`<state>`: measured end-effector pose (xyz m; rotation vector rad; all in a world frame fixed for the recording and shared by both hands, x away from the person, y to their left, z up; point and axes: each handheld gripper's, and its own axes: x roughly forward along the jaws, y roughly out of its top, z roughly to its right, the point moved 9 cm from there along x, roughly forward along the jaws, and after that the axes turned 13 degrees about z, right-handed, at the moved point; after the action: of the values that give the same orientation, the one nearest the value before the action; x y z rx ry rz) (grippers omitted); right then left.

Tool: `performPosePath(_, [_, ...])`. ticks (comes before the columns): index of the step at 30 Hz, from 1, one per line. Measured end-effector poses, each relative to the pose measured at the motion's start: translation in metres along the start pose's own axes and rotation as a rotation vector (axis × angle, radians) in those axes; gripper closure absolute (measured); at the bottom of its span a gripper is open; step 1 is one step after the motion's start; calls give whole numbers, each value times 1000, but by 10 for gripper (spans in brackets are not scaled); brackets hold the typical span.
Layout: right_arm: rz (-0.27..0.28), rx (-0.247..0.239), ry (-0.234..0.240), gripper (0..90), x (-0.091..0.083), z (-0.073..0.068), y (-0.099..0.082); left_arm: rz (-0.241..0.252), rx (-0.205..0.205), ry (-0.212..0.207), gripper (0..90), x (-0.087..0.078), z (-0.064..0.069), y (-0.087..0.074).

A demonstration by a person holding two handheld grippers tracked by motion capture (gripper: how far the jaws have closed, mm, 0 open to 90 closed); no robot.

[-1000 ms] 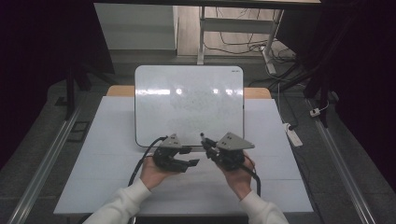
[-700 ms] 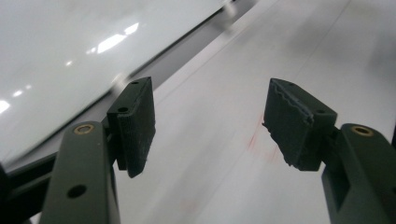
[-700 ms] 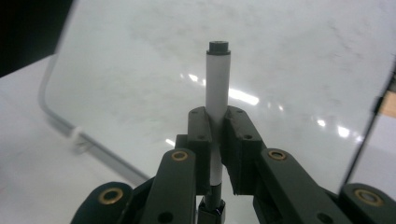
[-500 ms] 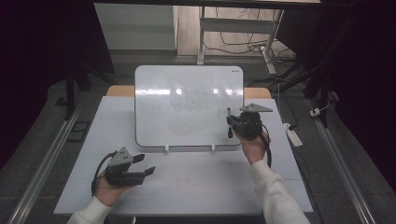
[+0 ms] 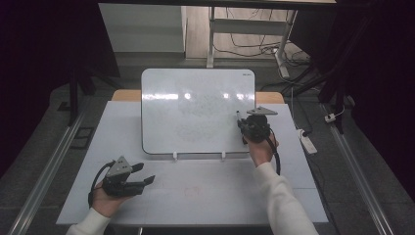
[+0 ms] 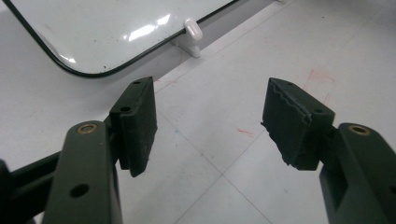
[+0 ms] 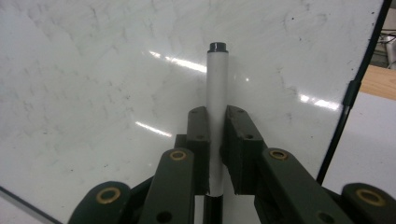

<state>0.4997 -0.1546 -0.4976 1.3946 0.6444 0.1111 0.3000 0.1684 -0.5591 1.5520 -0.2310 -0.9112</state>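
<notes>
At a white table (image 5: pixel 205 196), the right gripper (image 5: pixel 243 128) clamps a marker (image 7: pixel 216 116) at the whiteboard (image 5: pixel 195 107) and should press lightly, while the left gripper (image 5: pixel 144 175) waits half-open, empty.

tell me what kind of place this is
Probably a lab or recording workspace: a whiteboard propped on a white table, dark curtains around it, floor cables and a power strip beside it.
</notes>
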Motion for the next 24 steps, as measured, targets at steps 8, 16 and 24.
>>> performPosePath(8, [6,-34,-16,746,1,0,1,-11,10,-5,373,1,1,-2])
performPosePath(16, [52,-70,7,614,-9,-1,6,-4,8,4,375,0,-2,-2])
performPosePath(24, [152,-115,185,419,-55,-12,-2,0,-22,34,324,0,-9,-3])
